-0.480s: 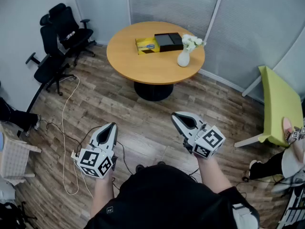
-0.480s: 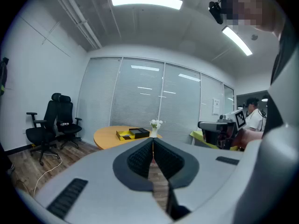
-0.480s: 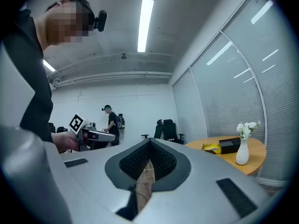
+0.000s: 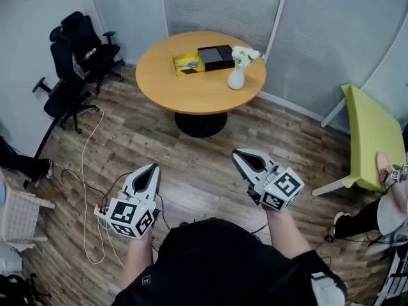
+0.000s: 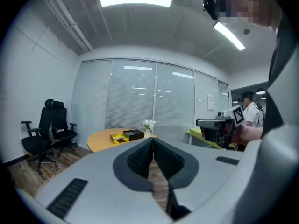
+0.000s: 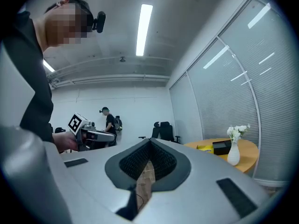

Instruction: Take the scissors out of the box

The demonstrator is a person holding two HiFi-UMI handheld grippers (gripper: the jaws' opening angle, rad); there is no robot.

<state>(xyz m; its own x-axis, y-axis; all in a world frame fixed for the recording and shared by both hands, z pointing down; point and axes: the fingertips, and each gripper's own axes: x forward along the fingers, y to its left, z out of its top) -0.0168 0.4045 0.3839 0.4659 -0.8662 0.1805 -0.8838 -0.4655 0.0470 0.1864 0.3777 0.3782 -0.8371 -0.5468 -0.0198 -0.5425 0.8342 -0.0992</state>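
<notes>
A round wooden table point(image 4: 191, 94) stands across the floor from me. On it lie an open yellow box point(image 4: 189, 64) and a black box point(image 4: 215, 57), side by side. I cannot make out scissors from here. My left gripper point(image 4: 153, 169) and right gripper point(image 4: 239, 153) hang over the wooden floor, well short of the table, both shut with nothing in them. In the left gripper view the shut gripper point(image 5: 153, 140) aims at the yellow box point(image 5: 117, 137) and black box point(image 5: 134, 134). In the right gripper view the gripper point(image 6: 150, 140) is shut, and the table point(image 6: 247, 148) is off to the right.
A white vase of flowers point(image 4: 236, 75) stands on the table beside the boxes. Black office chairs point(image 4: 76, 56) are at the left, a green chair point(image 4: 370, 139) at the right. A cable point(image 4: 86, 171) runs over the floor. Another person point(image 6: 110, 122) stands in the background.
The head view has shifted slightly, so the table sits a little further left. Both grippers keep about the same place and stay shut.
</notes>
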